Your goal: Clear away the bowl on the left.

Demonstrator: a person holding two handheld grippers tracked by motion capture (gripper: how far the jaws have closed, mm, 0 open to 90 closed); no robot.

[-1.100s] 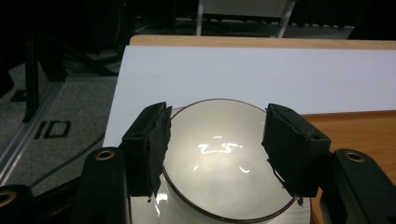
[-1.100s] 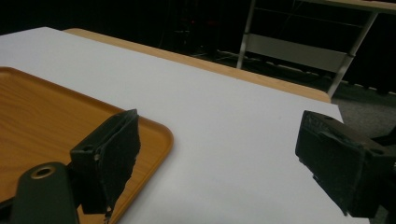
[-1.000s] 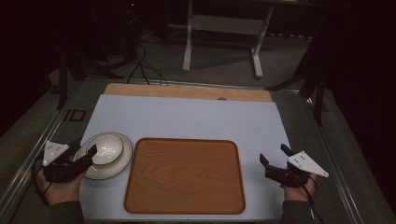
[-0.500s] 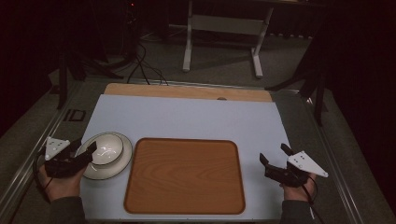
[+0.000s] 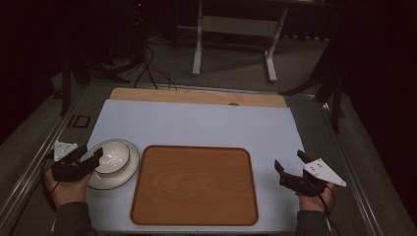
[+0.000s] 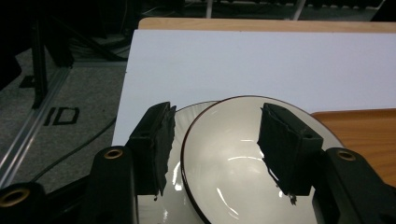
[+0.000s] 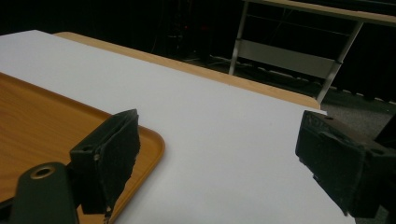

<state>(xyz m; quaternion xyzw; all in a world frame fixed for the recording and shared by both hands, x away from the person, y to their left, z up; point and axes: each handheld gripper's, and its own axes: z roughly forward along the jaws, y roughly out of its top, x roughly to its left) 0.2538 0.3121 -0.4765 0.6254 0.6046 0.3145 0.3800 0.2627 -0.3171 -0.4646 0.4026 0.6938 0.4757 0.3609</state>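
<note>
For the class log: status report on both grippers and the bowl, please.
Left gripper closing, jaws astride the bowl rim, not pressing. Bowl on its plate, beside the wooden tray. Right gripper open, idle. Nothing in the way.

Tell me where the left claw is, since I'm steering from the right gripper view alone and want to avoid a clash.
Observer: The left claw is at the table's left side, over a white bowl, well apart from yours.
Operator: Is it gripping the bowl?
Observer: Not yet. Its jaws have just been closing and straddle the bowl's rim, one pad outside and one inside; neither seems to press on it.
Operator: What is the bowl sitting on?
Observer: A white plate, just left of the wooden tray.
</note>
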